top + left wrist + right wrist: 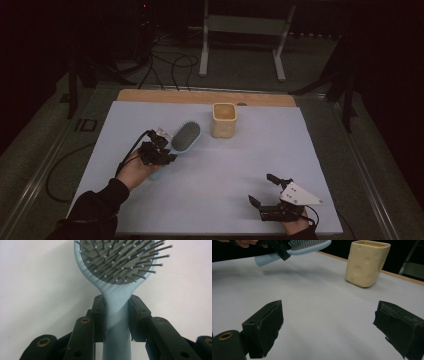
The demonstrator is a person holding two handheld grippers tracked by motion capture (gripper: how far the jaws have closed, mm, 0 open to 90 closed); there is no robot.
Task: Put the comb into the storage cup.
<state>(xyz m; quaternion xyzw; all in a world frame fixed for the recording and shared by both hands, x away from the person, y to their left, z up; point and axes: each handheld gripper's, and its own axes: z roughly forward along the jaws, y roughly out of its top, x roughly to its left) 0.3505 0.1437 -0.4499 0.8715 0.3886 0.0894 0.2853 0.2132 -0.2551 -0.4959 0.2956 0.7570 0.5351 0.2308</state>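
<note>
A light blue hairbrush (184, 136) with dark ball-tipped bristles is held off the white table cover, bristles up, head pointing toward the far side. My left gripper (161, 152) is shut on its handle (117, 320), both pads pressed against the handle just below the head. In the right gripper view the hairbrush (294, 250) hangs above its shadow. A cream, cheese-patterned cup (223, 120) stands upright at the far middle, right of the brush head; in the right gripper view the cup (367, 262) is at upper right. My right gripper (264, 189) rests near the front right, open and empty.
The white table cover (210, 180) spans the table, with a wooden strip (150, 95) showing along its far edge. Beyond the table are cables and a metal frame (245, 30) on the dark floor. Open cover lies between the two grippers.
</note>
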